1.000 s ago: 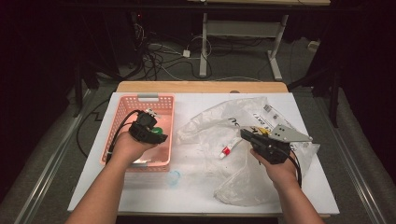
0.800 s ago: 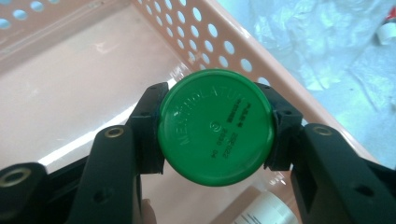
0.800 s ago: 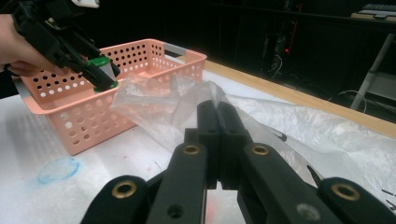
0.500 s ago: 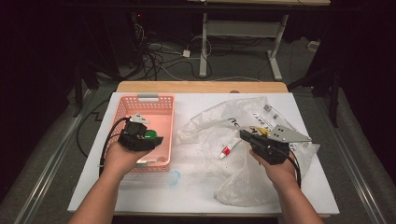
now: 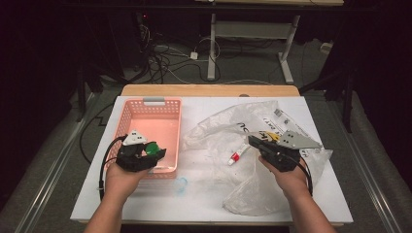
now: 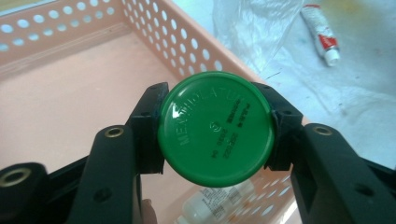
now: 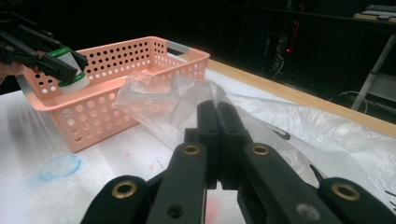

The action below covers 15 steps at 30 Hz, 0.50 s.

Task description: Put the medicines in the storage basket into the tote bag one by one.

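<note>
Since a second ago the left gripper point(image 5: 156, 153) has carried the green-lidded jar point(image 6: 215, 128), clamped at its sides, leftward to the near corner of the pink basket point(image 5: 145, 103); release inside appears next. The right gripper point(image 7: 218, 116) stays closed, pinching the plastic bag point(image 5: 262, 187)

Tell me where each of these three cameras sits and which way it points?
High view: above the person's side of the table, looking forward and down; both forearms come in from below, with the left gripper and right gripper.
Left gripper view: on the left gripper, looking along its jaws, shut on a green-lidded jar over the pink basket.
Right gripper view: on the right gripper, looking across the table; its jaws pinch the clear plastic bag.
Shared: basket, jar and bag appear in the high and right gripper views.
</note>
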### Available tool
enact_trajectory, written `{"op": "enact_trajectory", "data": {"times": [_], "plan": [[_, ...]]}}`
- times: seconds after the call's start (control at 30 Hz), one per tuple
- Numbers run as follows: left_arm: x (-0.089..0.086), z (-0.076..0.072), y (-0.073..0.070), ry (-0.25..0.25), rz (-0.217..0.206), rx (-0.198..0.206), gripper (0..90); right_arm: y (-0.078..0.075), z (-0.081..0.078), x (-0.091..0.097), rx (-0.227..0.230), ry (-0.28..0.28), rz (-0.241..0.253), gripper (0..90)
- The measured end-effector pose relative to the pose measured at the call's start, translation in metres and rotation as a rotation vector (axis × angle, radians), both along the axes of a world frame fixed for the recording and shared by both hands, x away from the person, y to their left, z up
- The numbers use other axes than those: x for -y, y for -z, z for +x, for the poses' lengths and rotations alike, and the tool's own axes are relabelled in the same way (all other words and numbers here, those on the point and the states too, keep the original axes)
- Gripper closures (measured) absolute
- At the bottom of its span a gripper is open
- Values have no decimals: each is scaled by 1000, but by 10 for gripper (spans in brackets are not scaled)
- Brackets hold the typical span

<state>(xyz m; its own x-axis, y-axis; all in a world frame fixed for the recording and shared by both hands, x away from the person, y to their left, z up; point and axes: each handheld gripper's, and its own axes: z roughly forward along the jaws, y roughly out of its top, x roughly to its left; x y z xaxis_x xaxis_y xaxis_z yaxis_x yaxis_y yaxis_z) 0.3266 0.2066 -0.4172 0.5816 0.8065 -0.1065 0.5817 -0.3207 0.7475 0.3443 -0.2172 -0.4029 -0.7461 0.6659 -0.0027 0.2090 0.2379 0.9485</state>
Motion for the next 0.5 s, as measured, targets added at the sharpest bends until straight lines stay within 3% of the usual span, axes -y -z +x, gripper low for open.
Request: {"op": "enact_trajectory", "data": {"times": [0.17, 0.3, 0.5], "plan": [[-1, -7, 7, 1, -15, 31, 495, 0, -1, -1, 4, -3, -9, 900], [-9, -9, 9, 0, -90, 50, 495, 0, -1, -2, 4, -3, -8, 900], [-12, -13, 10, -10, -107, 70, 495, -3, -2, 1, 12, -4, 1, 900]]}}
